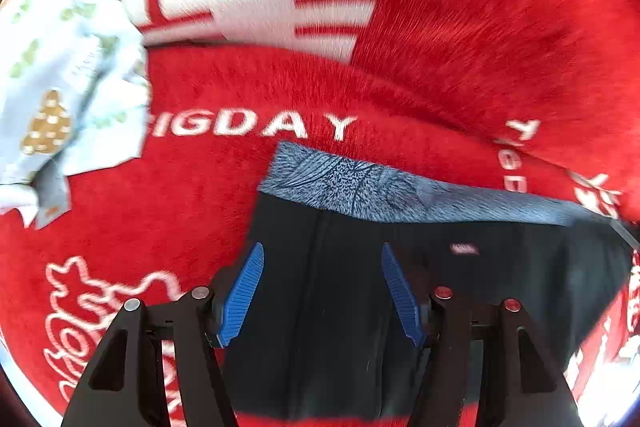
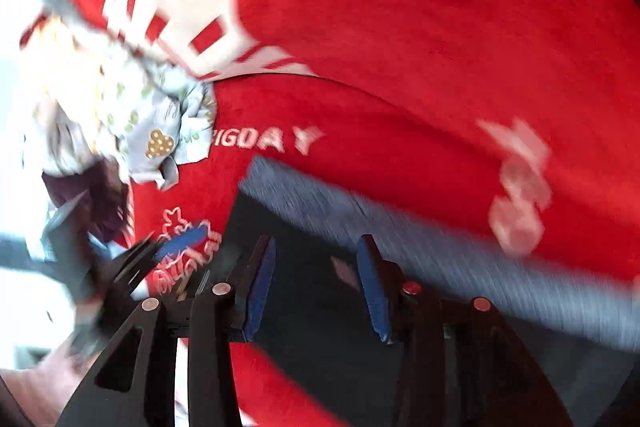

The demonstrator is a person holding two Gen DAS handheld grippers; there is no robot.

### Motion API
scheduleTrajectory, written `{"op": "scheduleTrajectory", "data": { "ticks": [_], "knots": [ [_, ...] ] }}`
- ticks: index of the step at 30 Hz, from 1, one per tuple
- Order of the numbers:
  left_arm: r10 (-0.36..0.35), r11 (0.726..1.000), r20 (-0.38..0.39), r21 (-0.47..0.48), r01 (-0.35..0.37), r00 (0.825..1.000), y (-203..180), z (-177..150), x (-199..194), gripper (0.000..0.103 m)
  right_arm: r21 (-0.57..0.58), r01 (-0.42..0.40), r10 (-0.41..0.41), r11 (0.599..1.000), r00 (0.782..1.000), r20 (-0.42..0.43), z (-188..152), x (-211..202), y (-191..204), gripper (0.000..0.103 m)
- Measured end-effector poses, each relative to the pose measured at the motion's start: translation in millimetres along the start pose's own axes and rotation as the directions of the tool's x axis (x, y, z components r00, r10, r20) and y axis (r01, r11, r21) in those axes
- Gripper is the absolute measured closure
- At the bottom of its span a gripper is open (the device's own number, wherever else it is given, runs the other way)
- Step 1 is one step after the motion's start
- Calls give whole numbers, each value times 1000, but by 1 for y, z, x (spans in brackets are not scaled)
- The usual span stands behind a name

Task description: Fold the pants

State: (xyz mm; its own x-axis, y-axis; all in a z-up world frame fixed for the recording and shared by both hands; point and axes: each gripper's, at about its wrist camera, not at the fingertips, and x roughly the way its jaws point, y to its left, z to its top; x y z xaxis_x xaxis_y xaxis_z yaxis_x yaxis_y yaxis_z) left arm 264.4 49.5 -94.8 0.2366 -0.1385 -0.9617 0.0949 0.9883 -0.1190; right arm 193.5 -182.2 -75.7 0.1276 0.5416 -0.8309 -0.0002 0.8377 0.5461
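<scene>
Dark pants (image 1: pixel 500 267) lie flat on a red plush blanket (image 1: pixel 480 27), with a grey-blue fleecy band (image 1: pixel 360 183) along their far edge. My left gripper (image 1: pixel 322 247) hovers over the pants near their left edge. It is open, its blue pads apart and gripping nothing. In the blurred right wrist view my right gripper (image 2: pixel 317 241) is also open above the pants (image 2: pixel 320 327), just short of the fleecy band (image 2: pixel 440 251). The left tool shows there as a blurred blue finger (image 2: pixel 184 241) at the left.
A crumpled light blue patterned garment (image 1: pixel 60 99) lies on the blanket to the left, also in the right wrist view (image 2: pixel 152 131). A dark maroon cloth (image 2: pixel 100 195) sits below it. The blanket carries white lettering (image 1: pixel 256 125) beyond the pants and humps up behind.
</scene>
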Motion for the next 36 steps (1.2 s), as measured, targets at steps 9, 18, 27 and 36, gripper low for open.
{"op": "scheduleTrajectory", "data": {
  "ticks": [9, 18, 27, 36],
  "knots": [
    [146, 988, -10, 57, -145, 989, -18, -2, 29, 27, 543, -129, 68, 830, 989, 131, -171, -79, -147, 56],
    [172, 985, -43, 43, -170, 984, -12, 10, 50, 23, 635, -307, 151, 709, 946, 289, -206, -78, -188, 56],
    [218, 974, -32, 68, -216, 975, -40, 11, 58, 23, 626, -269, 63, 732, 942, 331, -199, -104, -199, 96],
    [245, 966, -17, 88, -243, 969, -49, 10, 36, 25, 604, -104, -47, 790, 972, 229, -235, -123, -207, 90]
  ]
}}
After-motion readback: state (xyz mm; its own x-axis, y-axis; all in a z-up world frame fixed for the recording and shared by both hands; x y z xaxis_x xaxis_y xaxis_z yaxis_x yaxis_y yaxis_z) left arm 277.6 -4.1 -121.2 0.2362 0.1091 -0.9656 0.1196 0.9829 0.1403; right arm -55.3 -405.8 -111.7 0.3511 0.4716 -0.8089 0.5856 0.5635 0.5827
